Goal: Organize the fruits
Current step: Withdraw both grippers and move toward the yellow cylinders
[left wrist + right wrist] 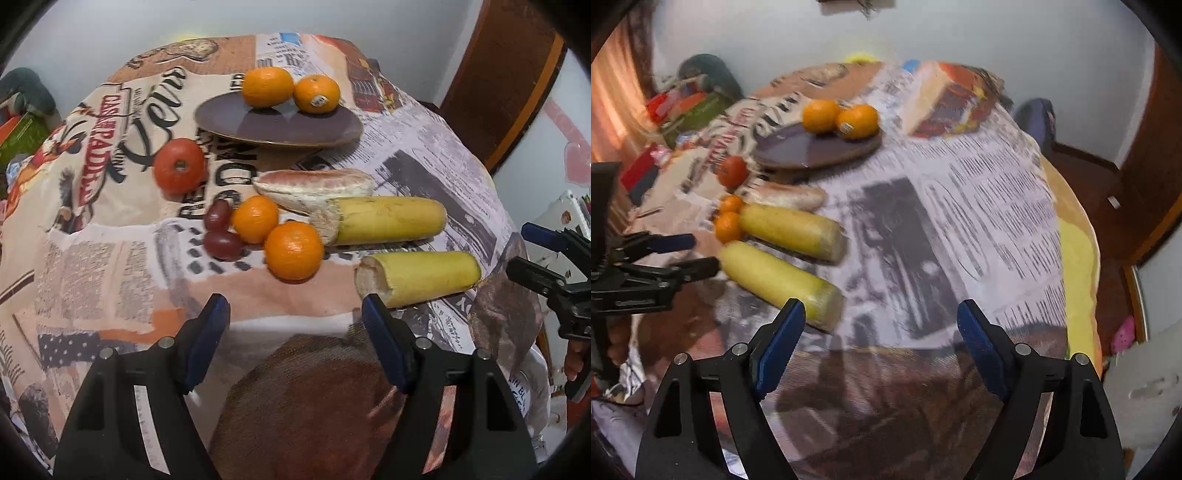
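On the round table with the newspaper-print cloth (pixel 424 155), two oranges are already sitting on the dark plate (pixel 229 123) at the far side, so I'd guess the loose fruit gets sorted next. The left gripper (pixel 295 314) hangs over the near edge with its blue pads spread wide and nothing between them, and the right gripper (pixel 881 319) is just as wide apart and empty. Straight ahead of the left one sits the nearest orange (pixel 293 250), with a second orange (pixel 255 219) touching it just behind and two red grapes (pixel 221 232) to the left. The closer yellow cane piece (pixel 421 277) lies to the right of that gripper's right finger, long axis running across the view, roughly left to right, and the other cane piece (pixel 384 220) lies parallel behind it. The left hand looks nearer the oranges; the right one is closer to the cane's far end. There's also a tomato (pixel 180 171) and a peeled pomelo wedge (pixel 314 188). Readable stuff: "PADDLE" in red on the cloth, and a small sticker on one plated orange (pixel 317 93) that I can't read
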Demonstrator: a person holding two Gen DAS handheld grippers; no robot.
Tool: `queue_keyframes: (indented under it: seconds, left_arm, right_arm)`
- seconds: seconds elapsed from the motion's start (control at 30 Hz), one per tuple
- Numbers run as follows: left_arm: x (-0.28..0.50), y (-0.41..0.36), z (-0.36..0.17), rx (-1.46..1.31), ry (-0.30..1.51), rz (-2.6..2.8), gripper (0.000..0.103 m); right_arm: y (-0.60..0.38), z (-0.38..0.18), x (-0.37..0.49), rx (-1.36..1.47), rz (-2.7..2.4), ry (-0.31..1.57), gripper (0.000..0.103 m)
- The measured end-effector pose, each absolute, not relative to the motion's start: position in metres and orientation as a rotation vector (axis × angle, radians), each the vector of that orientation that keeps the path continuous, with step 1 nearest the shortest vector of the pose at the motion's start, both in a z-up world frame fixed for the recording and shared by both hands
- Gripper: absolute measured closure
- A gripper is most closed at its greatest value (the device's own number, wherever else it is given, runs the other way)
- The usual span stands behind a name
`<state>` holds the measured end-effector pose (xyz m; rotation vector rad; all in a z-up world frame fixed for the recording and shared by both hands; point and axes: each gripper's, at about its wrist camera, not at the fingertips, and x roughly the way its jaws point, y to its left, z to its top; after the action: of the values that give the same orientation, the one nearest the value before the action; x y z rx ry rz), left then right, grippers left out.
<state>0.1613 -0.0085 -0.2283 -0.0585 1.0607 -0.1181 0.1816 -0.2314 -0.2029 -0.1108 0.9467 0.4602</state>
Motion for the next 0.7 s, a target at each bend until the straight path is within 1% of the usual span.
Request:
queue_keyframes:
  seconds: [0.17, 0.3, 0.5, 0.6, 0.67, 0.7]
  left_arm:
    - [0.148, 0.012, -0.219, -0.093, 1.042, -0.088, 0.028]
    - [0.136, 0.024, -0.215, -0.099, 1.035, -0.075, 0.028]
    - [0.126, 0.028, -0.209, -0.094, 1.023, -0.08, 0.028]
    - [0.127, 0.023, -0.206, -0.073, 1.014, -0.086, 0.028]
    - [0.128, 0.018, -0.204, -0.056, 1.008, -0.093, 0.028]
    - [0.13, 0.014, -0.203, -0.046, 1.003, -0.099, 0.028]
  right_arm:
    - [-0.195, -0.201, 0.186, -0.173, 0.54, 0.932, 0.021]
    - [-0.166, -0.216, 0.193, -0.209, 0.615, 0.966, 0.021]
    - [-0.149, -0.236, 0.196, -0.216, 0.634, 1.015, 0.021]
    - [-0.149, -0.238, 0.195, -0.226, 0.616, 1.007, 0.038]
    - [-0.157, -0.236, 0.192, -0.202, 0.63, 1.002, 0.045]
    - [-0.161, -0.234, 0.19, -0.195, 0.638, 0.998, 0.05]
